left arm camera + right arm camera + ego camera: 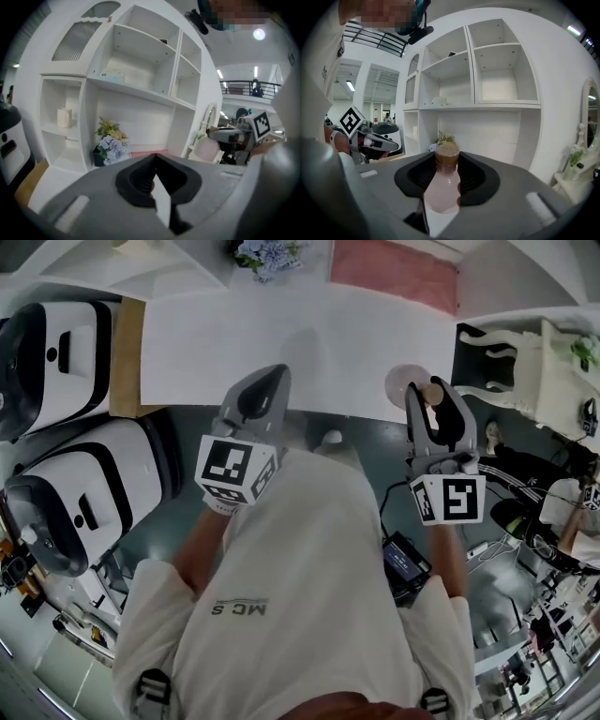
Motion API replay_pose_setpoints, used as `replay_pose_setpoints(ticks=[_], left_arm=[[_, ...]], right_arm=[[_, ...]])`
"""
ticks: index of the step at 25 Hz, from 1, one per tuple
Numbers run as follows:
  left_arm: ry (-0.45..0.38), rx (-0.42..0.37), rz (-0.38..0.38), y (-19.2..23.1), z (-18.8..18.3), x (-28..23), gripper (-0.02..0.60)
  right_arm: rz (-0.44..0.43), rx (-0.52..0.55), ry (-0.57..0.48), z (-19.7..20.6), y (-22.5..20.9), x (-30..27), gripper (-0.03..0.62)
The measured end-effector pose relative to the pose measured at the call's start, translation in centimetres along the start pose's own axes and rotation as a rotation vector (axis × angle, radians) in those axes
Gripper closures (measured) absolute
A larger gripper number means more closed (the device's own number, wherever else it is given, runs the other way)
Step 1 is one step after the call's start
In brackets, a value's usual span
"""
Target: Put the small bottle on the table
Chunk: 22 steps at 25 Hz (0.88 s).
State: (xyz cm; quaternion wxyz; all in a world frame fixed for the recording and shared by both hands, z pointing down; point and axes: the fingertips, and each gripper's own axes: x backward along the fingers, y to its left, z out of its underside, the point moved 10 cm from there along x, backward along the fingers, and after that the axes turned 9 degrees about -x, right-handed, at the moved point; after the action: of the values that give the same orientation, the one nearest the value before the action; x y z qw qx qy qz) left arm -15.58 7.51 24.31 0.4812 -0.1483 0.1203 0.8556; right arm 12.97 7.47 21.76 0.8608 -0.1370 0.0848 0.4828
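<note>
The small bottle [411, 382], pale pink with a brown cap, is clamped between the jaws of my right gripper [433, 392], which hovers over the near right edge of the white table [309, 334]. In the right gripper view the bottle [442, 190] stands between the pads with its cap at the jaw tips. My right gripper [447, 161] is shut on it. My left gripper [262, 390] is held over the table's near edge, left of the right one. In its own view the left gripper [154, 161] has its jaws together with nothing between them.
A white shelf unit [487, 79] rises behind the table, with blue flowers [110, 143] and a mug [64, 117] on it. A pink cloth [394, 273] lies at the table's far side. Two white machines [66, 427] stand at the left, and white ornate furniture [525, 362] at the right.
</note>
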Motion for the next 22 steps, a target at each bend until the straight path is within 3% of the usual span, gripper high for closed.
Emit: replay_pose_setpoints(ticks=[5, 9, 22], left_arm=[[-0.013, -0.005, 0.071, 4.1, -0.2, -1.3, 0.58], [-0.006, -0.011, 0.111, 5.0, 0.1, -2.7, 0.58], [0.061, -0.022, 0.106, 5.6, 5.0, -8.9, 0.58]], right_arm=[[0.052, 0.003, -0.002, -0.2, 1.8, -3.8, 0.454], [0.08, -0.009, -0.007, 0.8, 1.9, -5.1, 0.454], [0.151, -0.106, -0.028, 9.3, -2.0, -9.9, 0.454]])
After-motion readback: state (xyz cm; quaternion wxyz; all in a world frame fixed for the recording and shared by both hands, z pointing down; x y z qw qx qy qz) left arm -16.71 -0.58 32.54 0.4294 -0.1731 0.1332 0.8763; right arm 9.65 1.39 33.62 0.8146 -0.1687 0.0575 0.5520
